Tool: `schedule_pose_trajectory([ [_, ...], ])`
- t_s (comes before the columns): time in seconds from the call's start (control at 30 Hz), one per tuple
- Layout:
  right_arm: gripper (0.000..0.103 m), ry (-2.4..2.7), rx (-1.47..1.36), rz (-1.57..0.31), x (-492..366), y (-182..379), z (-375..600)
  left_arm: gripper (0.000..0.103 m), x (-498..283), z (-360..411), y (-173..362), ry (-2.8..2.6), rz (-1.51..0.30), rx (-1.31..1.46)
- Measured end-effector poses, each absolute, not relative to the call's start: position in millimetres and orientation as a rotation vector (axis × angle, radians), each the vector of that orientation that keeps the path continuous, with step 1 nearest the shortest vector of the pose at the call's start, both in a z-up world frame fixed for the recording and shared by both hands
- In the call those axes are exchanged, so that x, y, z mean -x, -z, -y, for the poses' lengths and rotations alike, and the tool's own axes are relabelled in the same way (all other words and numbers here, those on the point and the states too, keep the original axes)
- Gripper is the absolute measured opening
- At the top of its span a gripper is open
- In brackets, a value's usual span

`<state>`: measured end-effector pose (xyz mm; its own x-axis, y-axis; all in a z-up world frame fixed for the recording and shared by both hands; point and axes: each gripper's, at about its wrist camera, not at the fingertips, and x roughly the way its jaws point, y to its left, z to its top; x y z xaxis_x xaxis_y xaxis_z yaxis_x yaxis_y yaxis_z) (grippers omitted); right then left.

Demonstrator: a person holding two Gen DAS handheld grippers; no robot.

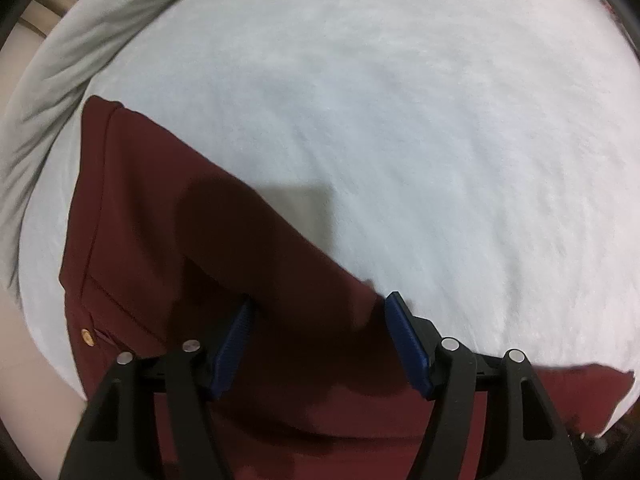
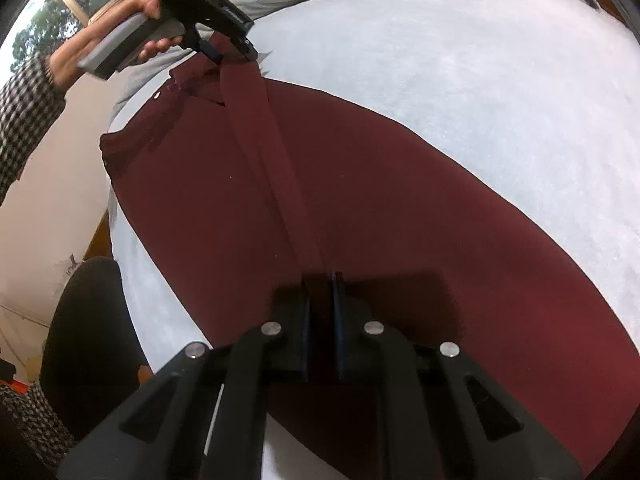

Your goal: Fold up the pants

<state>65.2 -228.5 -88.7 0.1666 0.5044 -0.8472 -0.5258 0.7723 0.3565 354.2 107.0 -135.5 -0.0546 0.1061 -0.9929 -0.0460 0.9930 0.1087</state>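
Dark red pants (image 2: 360,184) lie spread on a white bed cover (image 2: 480,80). My right gripper (image 2: 320,280) is shut on a raised fold of the fabric that runs as a ridge away towards the waistband. There a hand holds my left gripper (image 2: 232,54), pointing down over the waist end. In the left wrist view the left gripper (image 1: 320,300) is open, its blue pads (image 1: 240,336) wide apart just above the pants (image 1: 160,240), with cloth under the gap and nothing pinched. A brass button (image 1: 87,336) shows at the left.
A rolled grey duvet (image 1: 60,80) lies along the bed's far edge. The cream floor (image 2: 52,200) and the bed's left edge are close by. A checked sleeve (image 2: 24,120) and a dark trouser leg (image 2: 88,340) stand beside the bed; a window (image 2: 48,12) is behind.
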Motion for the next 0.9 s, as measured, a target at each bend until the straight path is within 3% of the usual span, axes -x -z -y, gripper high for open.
schedule_pose_trajectory([
  [0.3, 0.009, -0.756, -0.03, -1.188, -64.4, 91.0, 223.6, 0.077, -385.2, -117.1, 172.3, -0.208, -1.864, 0.04],
  [0.43, 0.009, -0.757, -0.029, -1.183, -64.1, 91.0, 222.2, 0.076, -387.3, -123.0, 181.9, -0.252, -1.876, 0.106],
  [0.53, 0.009, -0.758, -0.046, -1.186, -65.7, 91.2, 227.4, 0.053, -378.6, -124.8, 174.5, -0.266, -1.84, 0.105],
  [0.6, 0.009, -0.755, -0.053, -1.184, -65.7, 90.8, 227.7, 0.025, -374.3, -120.8, 165.0, -0.232, -1.822, 0.063],
  [0.7, 0.009, -0.755, -0.059, -1.174, -65.3, 85.2, 229.8, 0.016, -362.7, -123.1, 148.3, -0.201, -1.765, 0.085],
  [0.9, 0.009, -0.755, -0.091, -1.136, -60.0, 65.9, 243.3, 0.014, -288.9, -130.8, 84.3, -0.132, -1.455, 0.18],
])
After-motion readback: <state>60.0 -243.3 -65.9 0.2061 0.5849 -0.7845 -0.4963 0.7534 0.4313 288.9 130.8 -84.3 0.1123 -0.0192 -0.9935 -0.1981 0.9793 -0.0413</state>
